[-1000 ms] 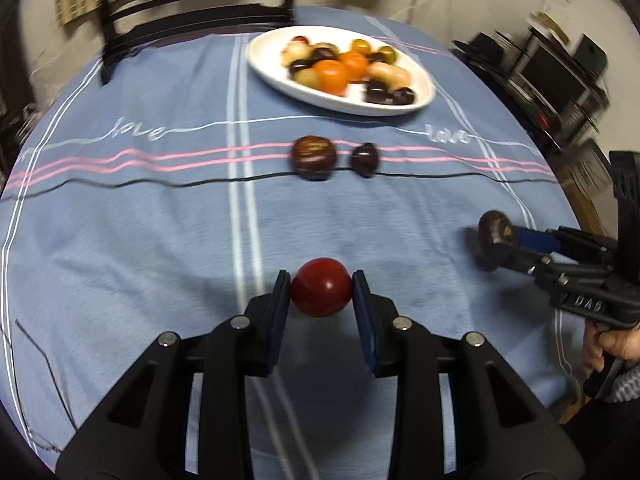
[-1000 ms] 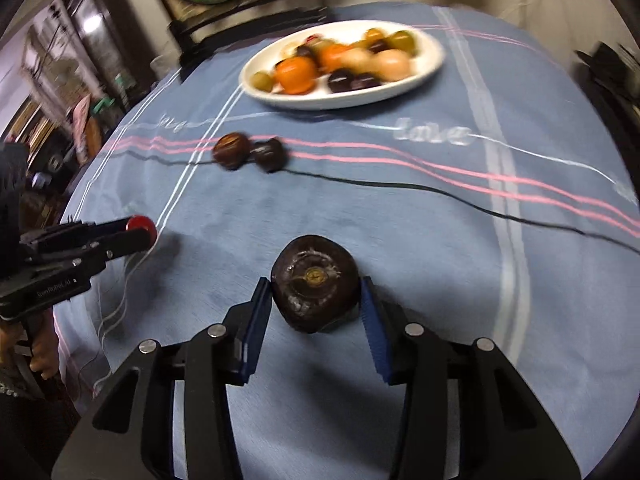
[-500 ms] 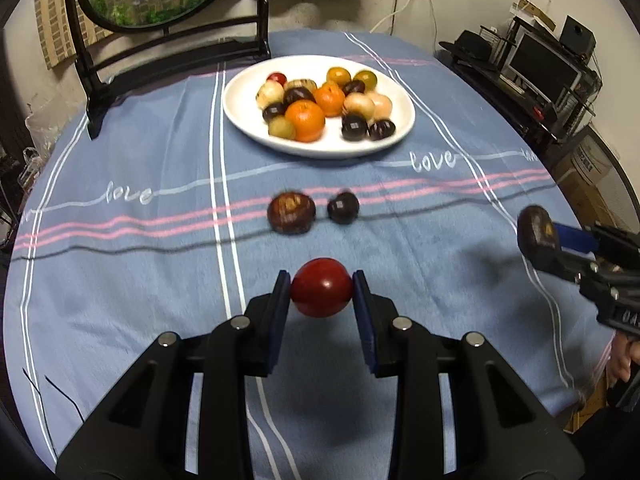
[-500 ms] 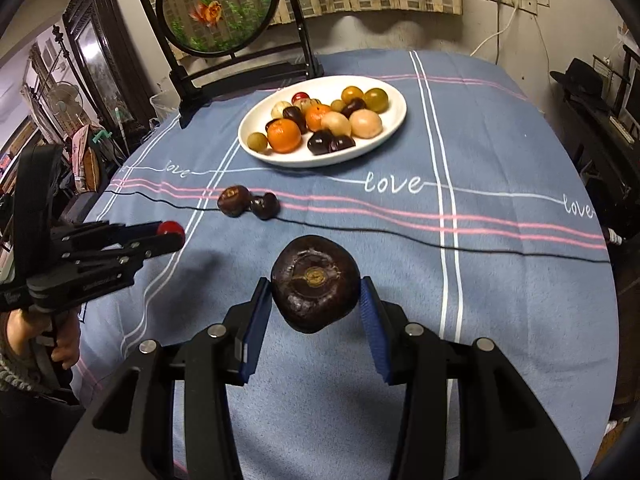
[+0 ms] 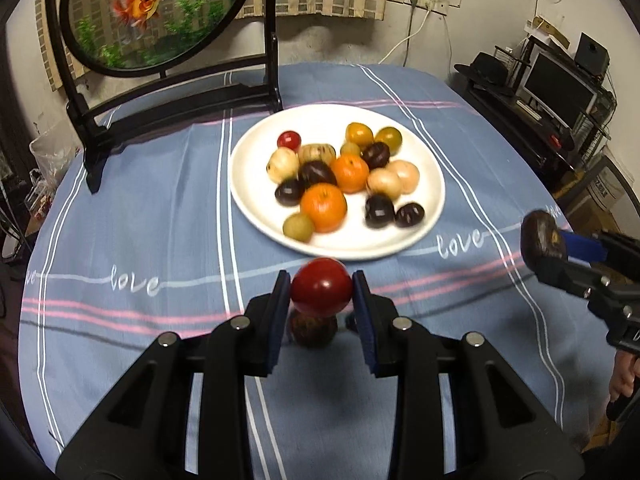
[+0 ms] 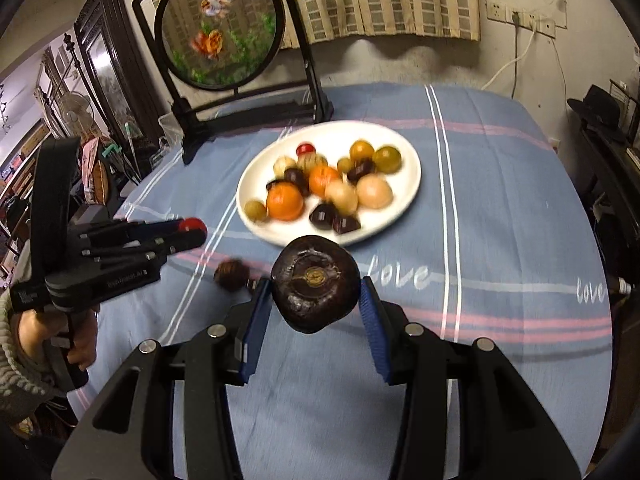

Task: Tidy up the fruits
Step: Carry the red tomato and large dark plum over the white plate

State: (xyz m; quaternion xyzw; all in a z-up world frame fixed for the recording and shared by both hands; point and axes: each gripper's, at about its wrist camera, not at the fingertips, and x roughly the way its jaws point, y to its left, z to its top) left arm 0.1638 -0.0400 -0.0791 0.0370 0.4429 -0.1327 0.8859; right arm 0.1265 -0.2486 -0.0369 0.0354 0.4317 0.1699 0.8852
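My left gripper (image 5: 321, 294) is shut on a red round fruit (image 5: 321, 291), held above the blue tablecloth just short of the white plate (image 5: 430, 172) of several fruits. A brown fruit (image 5: 313, 330) lies on the cloth right under it. My right gripper (image 6: 316, 294) is shut on a dark brown water chestnut (image 6: 316, 282), held in the air near the plate (image 6: 406, 184). The left gripper (image 6: 192, 230) shows at the left of the right wrist view, the right gripper (image 5: 542, 240) at the right of the left wrist view.
A black stand with a round goldfish panel (image 5: 152, 12) stands behind the plate. The brown fruit (image 6: 231, 275) lies on the cloth in the right wrist view. A hat, monitor and shelves (image 5: 560, 76) stand off the table's right side.
Both grippers have risen and moved forward toward the plate, each still holding its fruit. The plate now looks nearer and the loose fruits on the cloth have slid under the grippers.
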